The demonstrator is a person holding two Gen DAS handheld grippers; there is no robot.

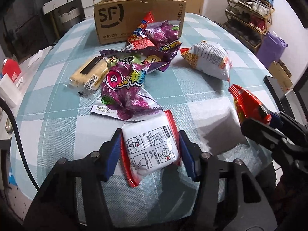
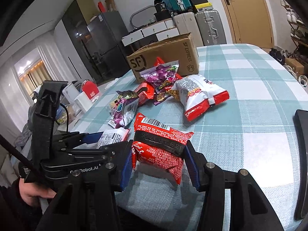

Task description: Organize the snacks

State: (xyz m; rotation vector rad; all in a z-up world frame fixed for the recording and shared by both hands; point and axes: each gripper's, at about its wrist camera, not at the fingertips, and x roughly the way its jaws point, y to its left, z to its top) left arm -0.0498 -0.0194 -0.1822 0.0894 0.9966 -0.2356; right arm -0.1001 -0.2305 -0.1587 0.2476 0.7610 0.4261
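Observation:
My left gripper (image 1: 149,146) is shut on a white snack pack with red edges (image 1: 152,148) just above the checked tablecloth; the pack also shows in the right wrist view (image 2: 113,136). My right gripper (image 2: 158,159) is shut on a red snack pack (image 2: 159,144), seen at the right of the left wrist view (image 1: 248,105). A pile of purple candy bags (image 1: 125,88), a red bag (image 1: 142,32), a yellow biscuit pack (image 1: 88,73) and a white chip bag (image 1: 209,61) lie mid-table. An open SF cardboard box (image 1: 138,17) stands behind them.
The table has a teal and white checked cloth (image 2: 250,115). A dark flat device (image 2: 302,154) lies at the right edge. A red container (image 2: 90,90) and white items sit on a side surface at left. Suitcases, a cabinet and a shoe rack (image 1: 250,13) stand beyond.

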